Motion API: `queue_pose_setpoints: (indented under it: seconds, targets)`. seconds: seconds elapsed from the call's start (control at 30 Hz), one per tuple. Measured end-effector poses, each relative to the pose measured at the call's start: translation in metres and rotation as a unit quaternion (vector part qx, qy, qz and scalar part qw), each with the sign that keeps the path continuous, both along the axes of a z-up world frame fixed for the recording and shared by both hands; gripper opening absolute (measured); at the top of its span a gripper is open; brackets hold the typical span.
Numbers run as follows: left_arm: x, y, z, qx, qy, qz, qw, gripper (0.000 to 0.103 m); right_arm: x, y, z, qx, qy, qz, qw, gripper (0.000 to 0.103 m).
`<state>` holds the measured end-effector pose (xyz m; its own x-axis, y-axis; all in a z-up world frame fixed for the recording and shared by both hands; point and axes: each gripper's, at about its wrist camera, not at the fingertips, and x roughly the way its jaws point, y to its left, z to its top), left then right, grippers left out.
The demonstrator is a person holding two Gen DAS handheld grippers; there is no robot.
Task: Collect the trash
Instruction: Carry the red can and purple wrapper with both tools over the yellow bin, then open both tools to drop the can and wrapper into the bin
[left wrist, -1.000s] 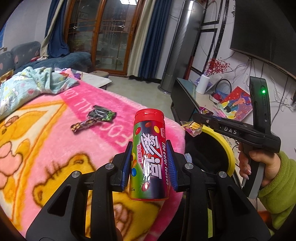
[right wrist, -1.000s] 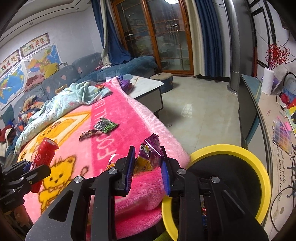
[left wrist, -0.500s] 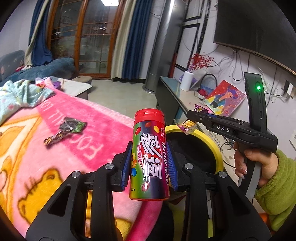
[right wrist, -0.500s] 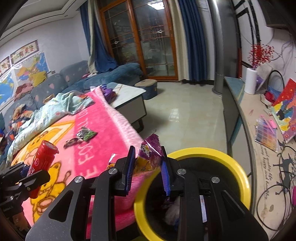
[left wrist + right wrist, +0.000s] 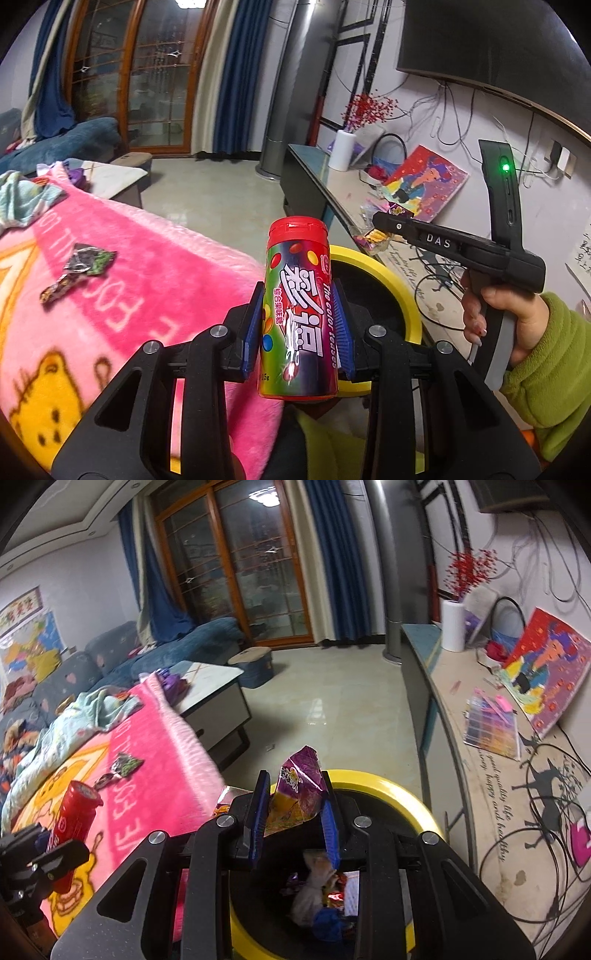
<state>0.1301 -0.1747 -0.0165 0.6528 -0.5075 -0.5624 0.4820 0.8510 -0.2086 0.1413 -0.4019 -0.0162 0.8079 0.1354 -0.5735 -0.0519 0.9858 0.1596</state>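
My left tool (image 5: 297, 325) was clenched on an upright candy tube (image 5: 298, 314) with a red cap, held at the near edge of the pink blanket (image 5: 147, 280), just left of the yellow-rimmed bin (image 5: 391, 280). My right tool (image 5: 293, 812) was clenched on a crumpled purple wrapper (image 5: 301, 790), held above the bin's dark opening, where other trash lay at the bottom. Two more wrappers (image 5: 79, 269) lay on the blanket, farther left.
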Motion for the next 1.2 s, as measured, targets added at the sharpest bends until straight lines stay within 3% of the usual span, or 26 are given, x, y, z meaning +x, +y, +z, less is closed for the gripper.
queue_pose_setpoints:
  seconds: [0.57, 1.2]
  targets:
    - [0.019, -0.054, -0.031, 0.013, 0.028, -0.049, 0.9983, 0.027, 0.006, -0.053, -0.022, 0.031, 0.030, -0.054, 0.998, 0.026]
    - [0.048, -0.078, -0.061, 0.032, 0.052, -0.062, 0.9962, 0.029, 0.015, -0.059, -0.035, 0.048, 0.047, -0.055, 0.996, 0.032]
